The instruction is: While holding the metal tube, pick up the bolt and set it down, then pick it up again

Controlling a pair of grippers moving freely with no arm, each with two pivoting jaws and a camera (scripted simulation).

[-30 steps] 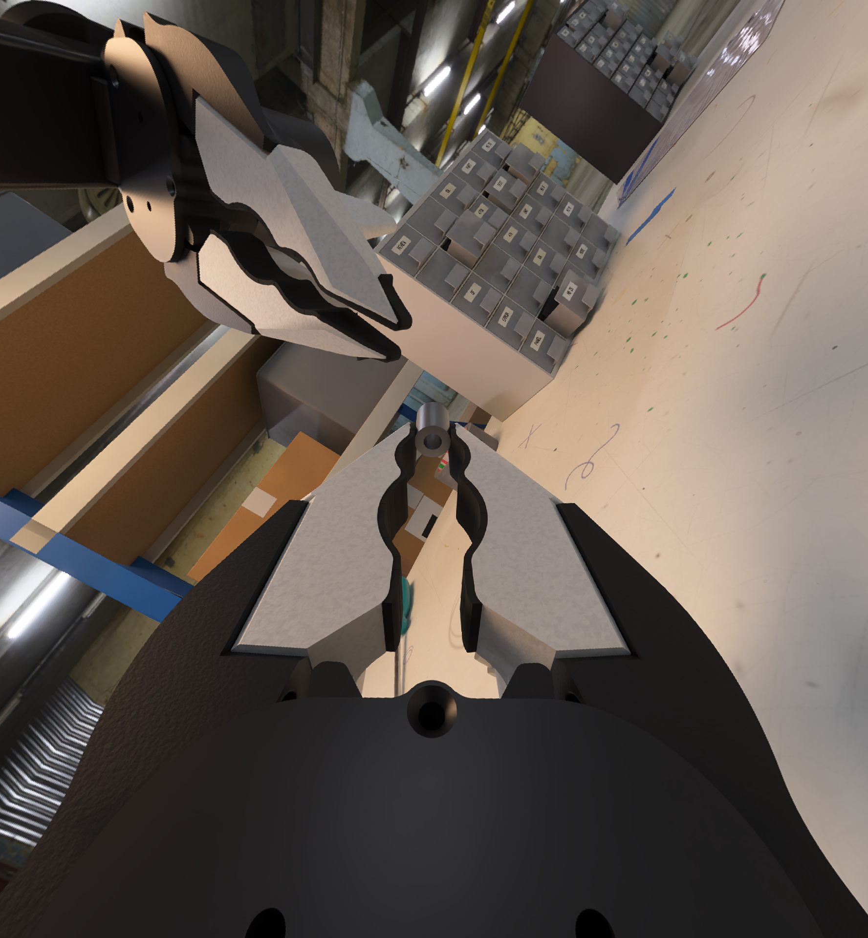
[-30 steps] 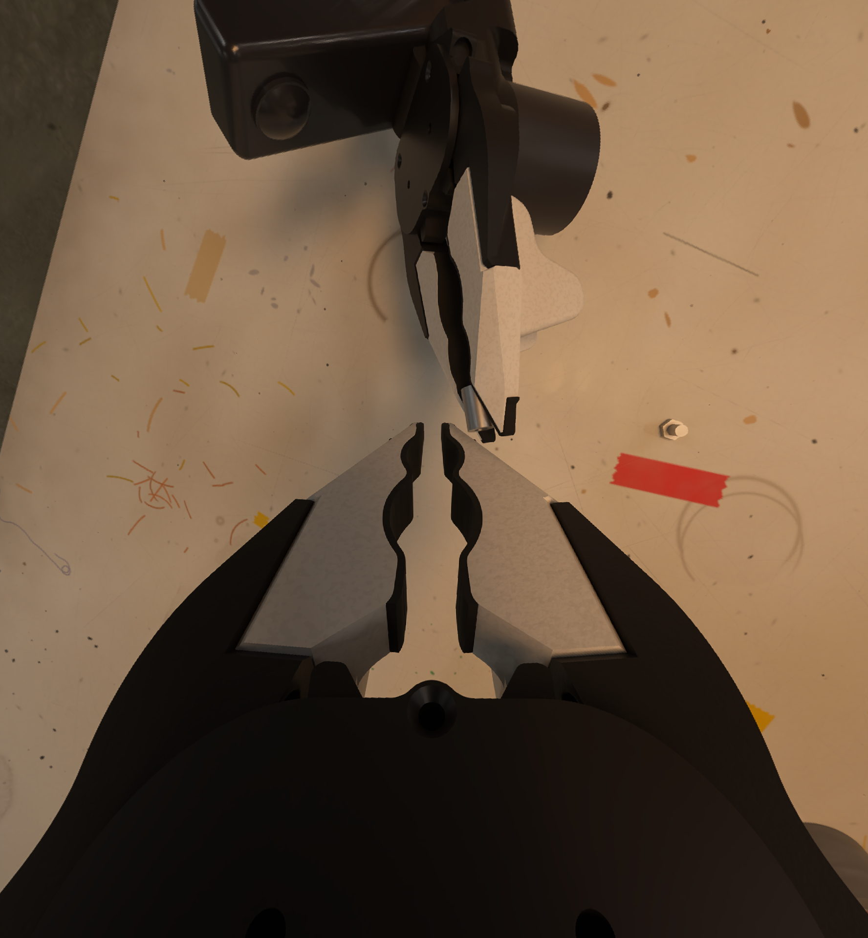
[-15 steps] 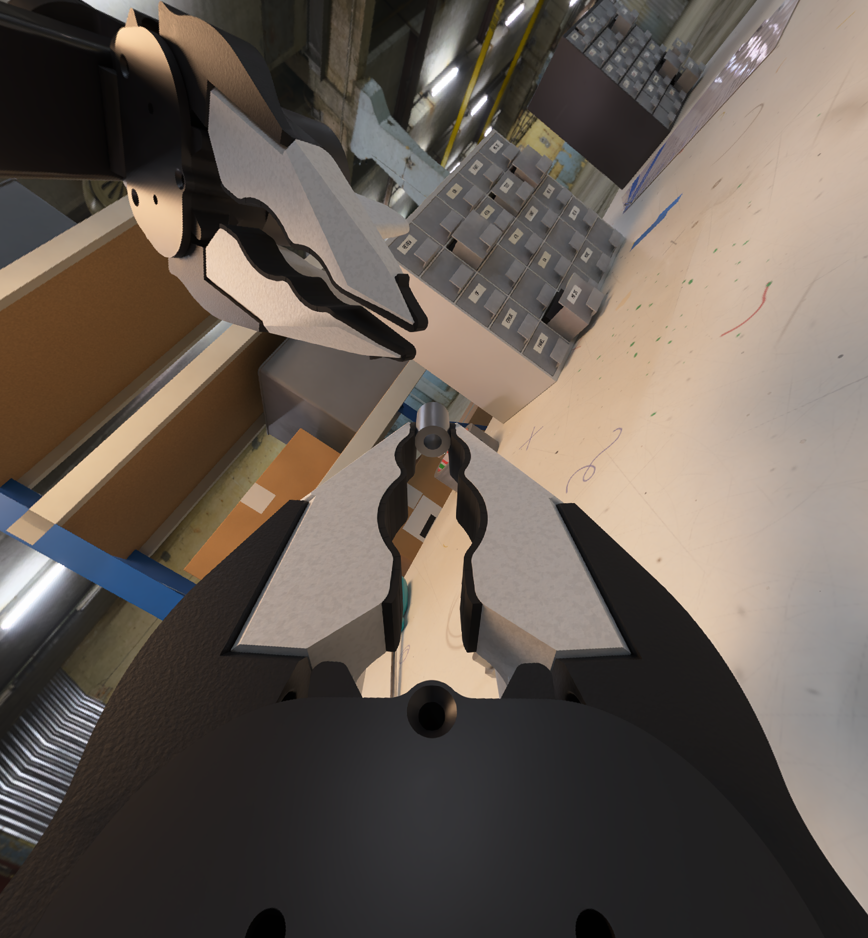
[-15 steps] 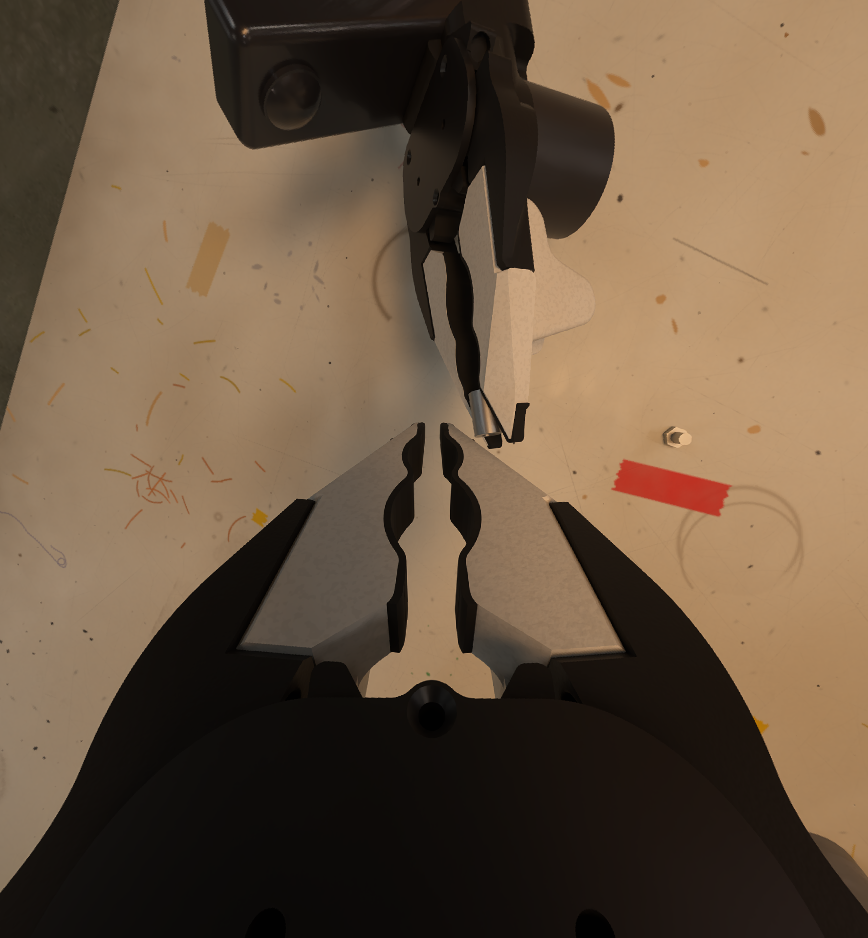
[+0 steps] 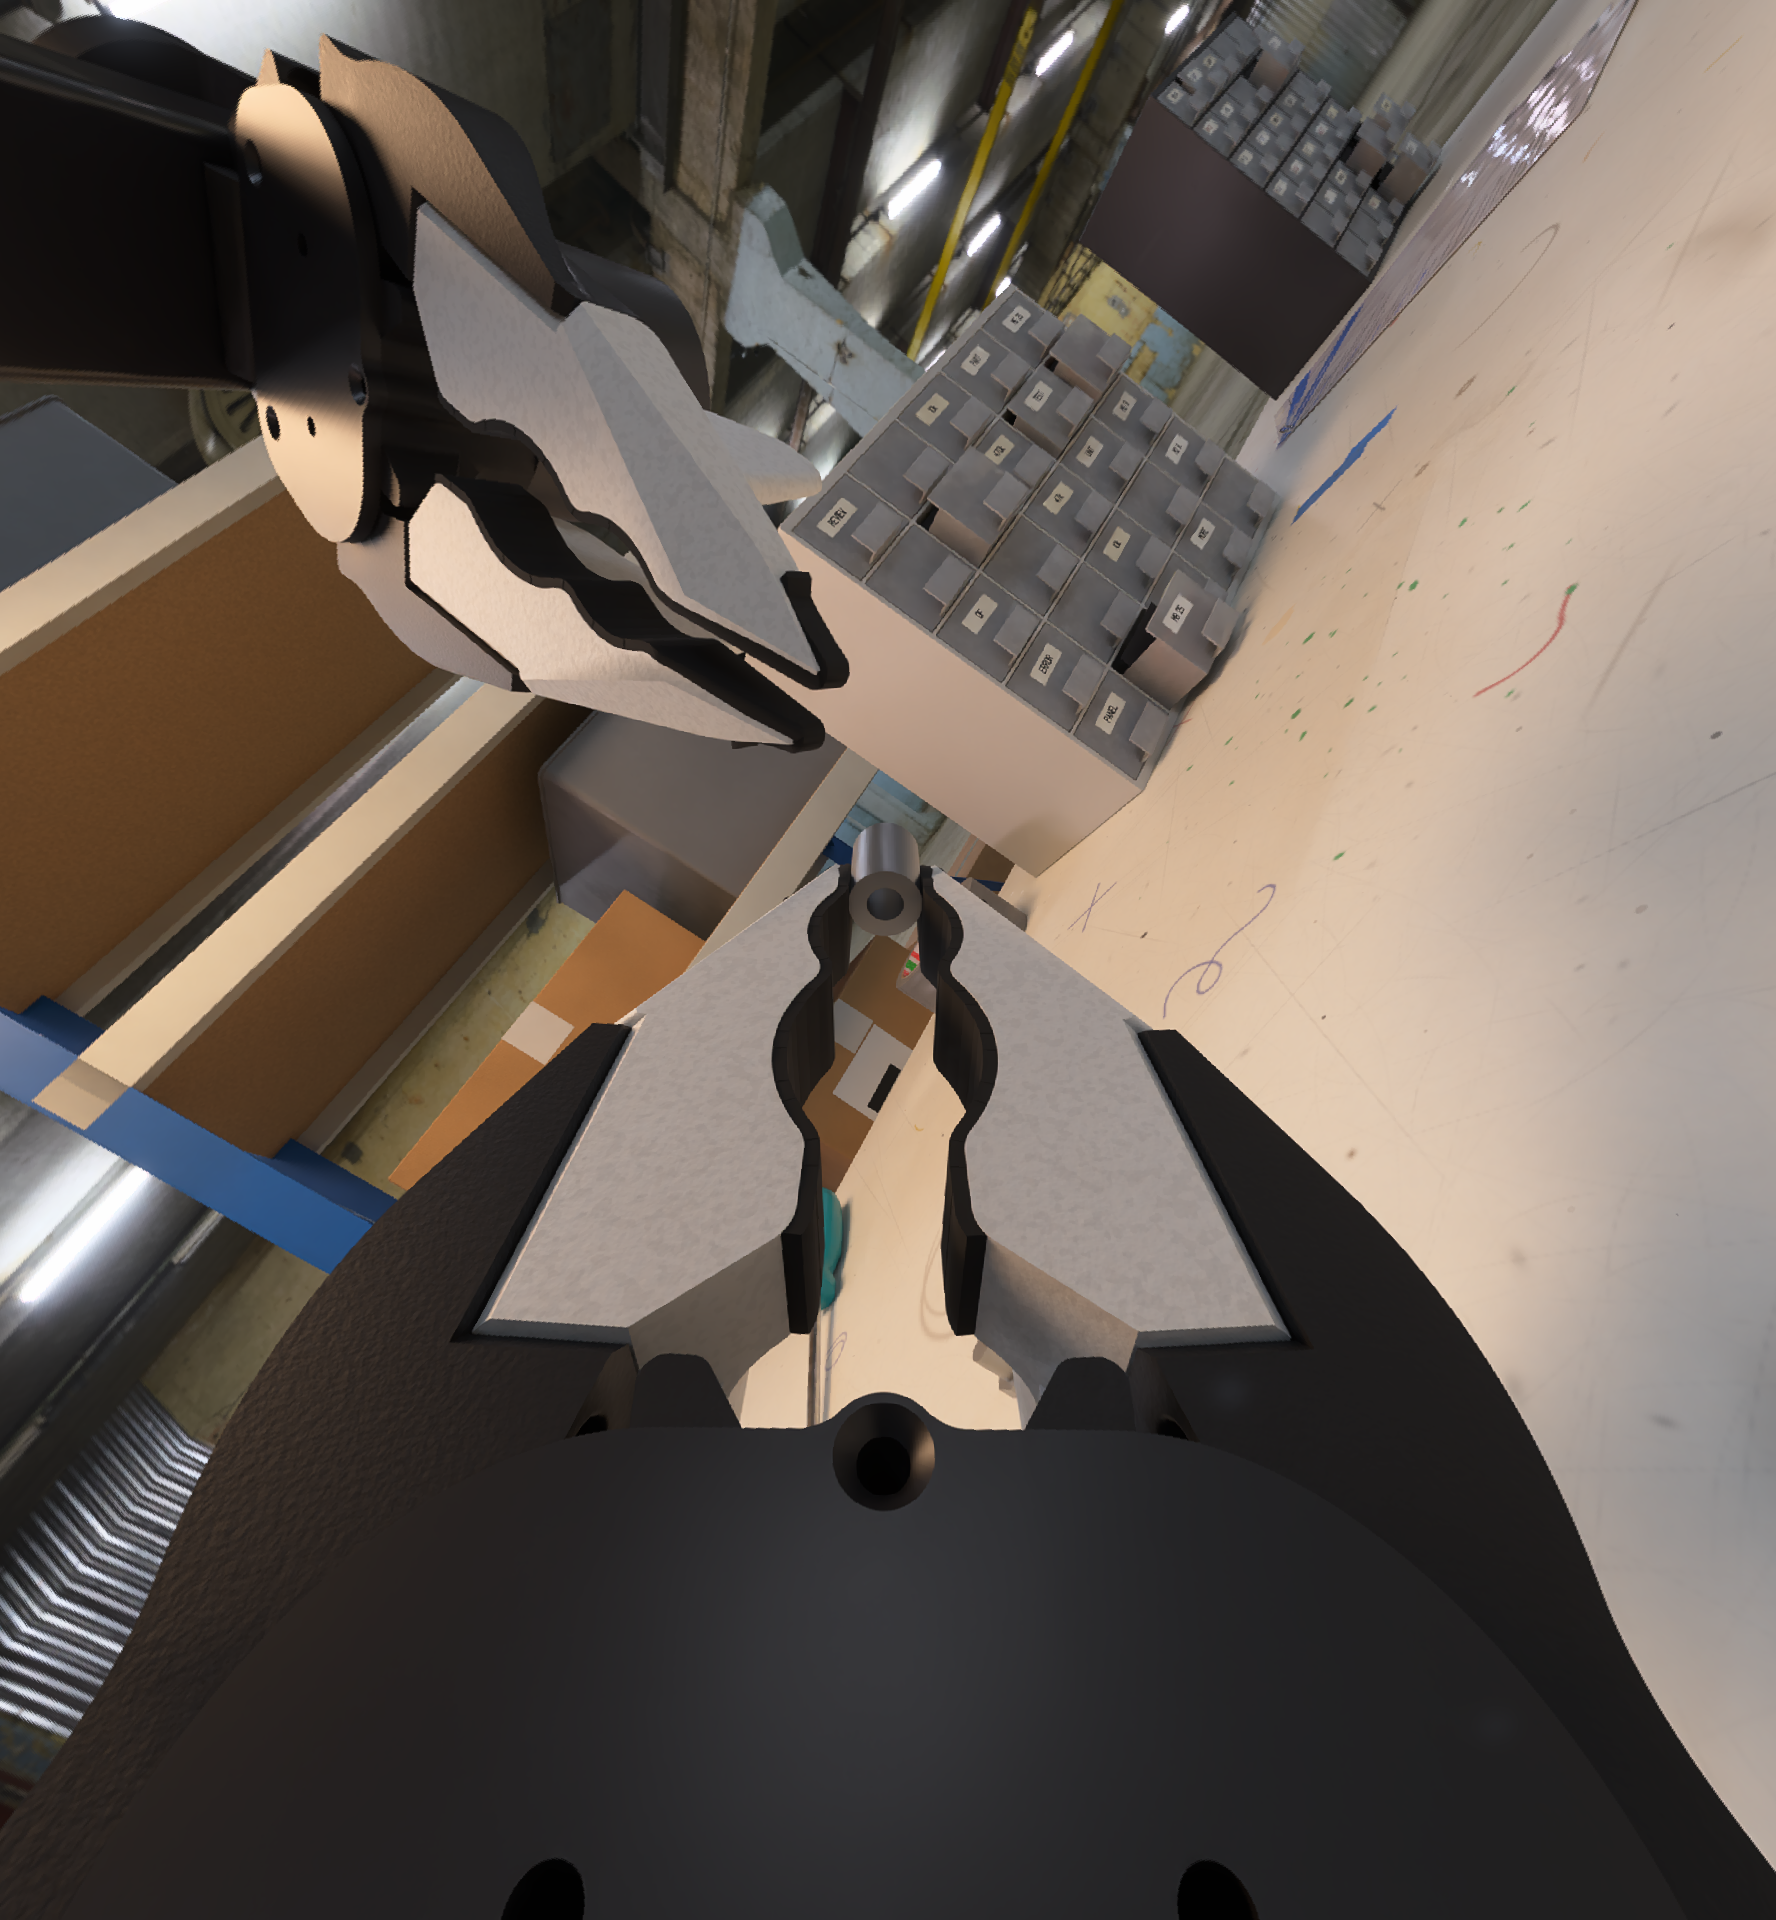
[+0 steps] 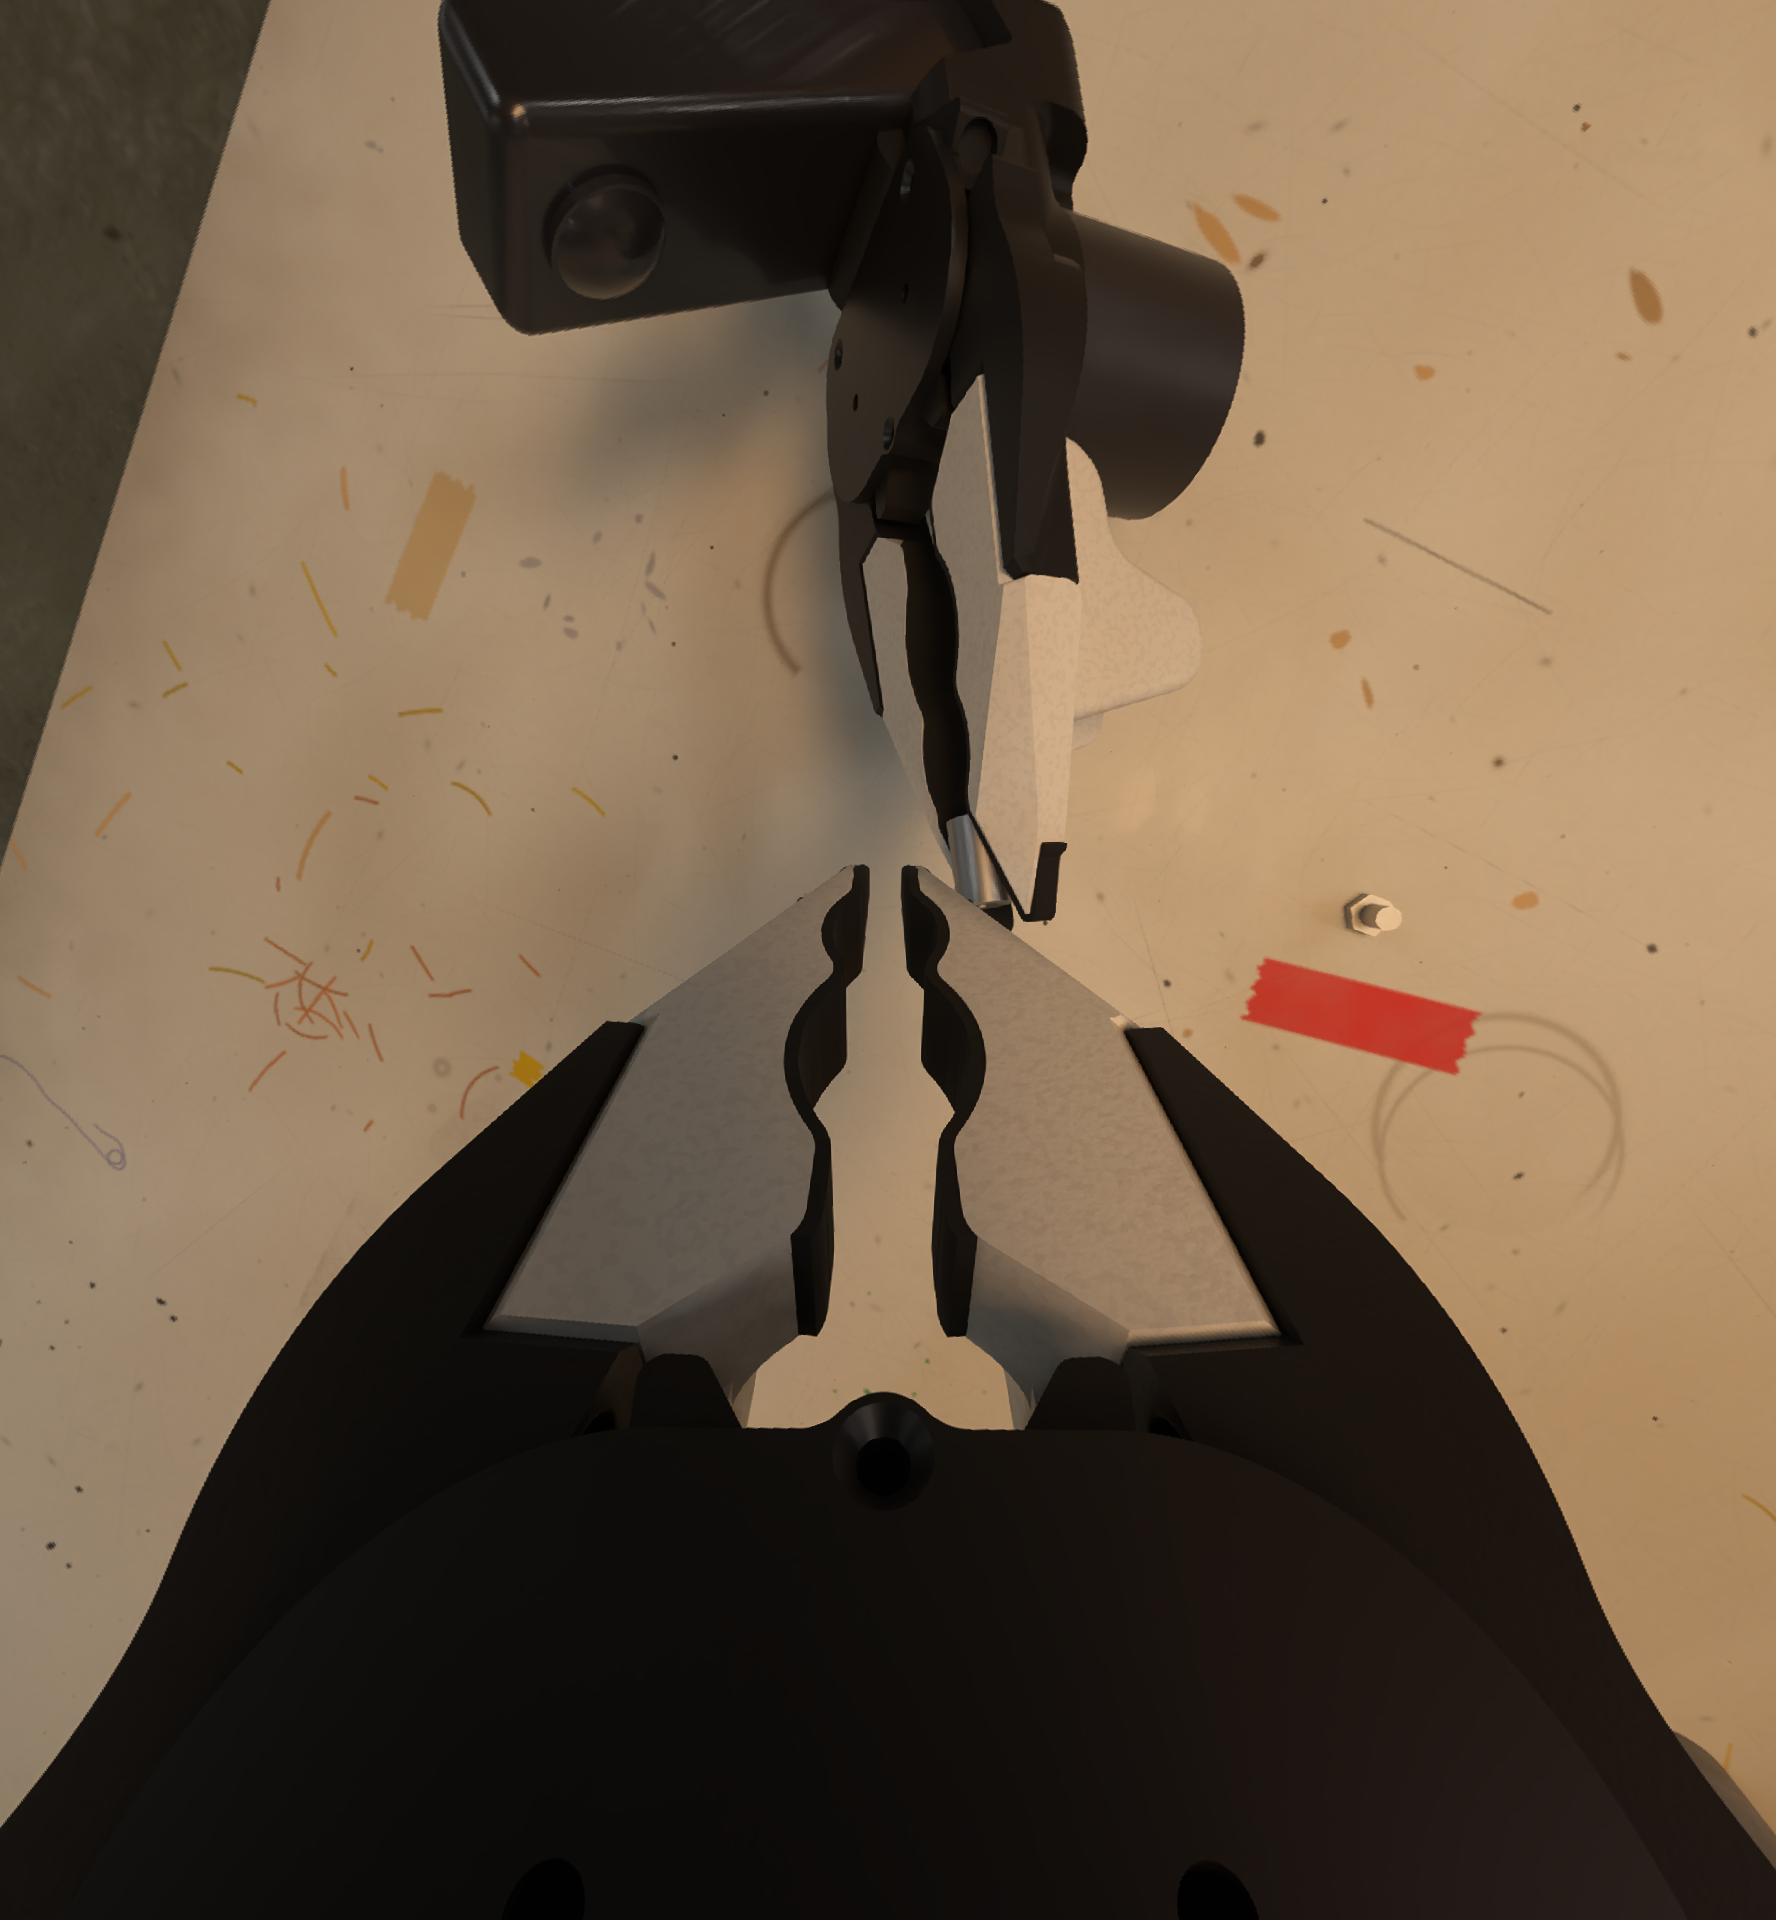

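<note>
The metal tube (image 5: 882,894) is clamped at the left gripper (image 5: 884,914) tips. The right gripper (image 6: 884,883) is nearly closed, empty; the bolt (image 6: 1372,914), off to its right, is not yet picked.

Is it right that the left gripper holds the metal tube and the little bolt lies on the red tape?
Not quite. The left gripper does hold the metal tube, but the right wrist view shows the bolt lying on the bare table, apart from the red tape.
</note>
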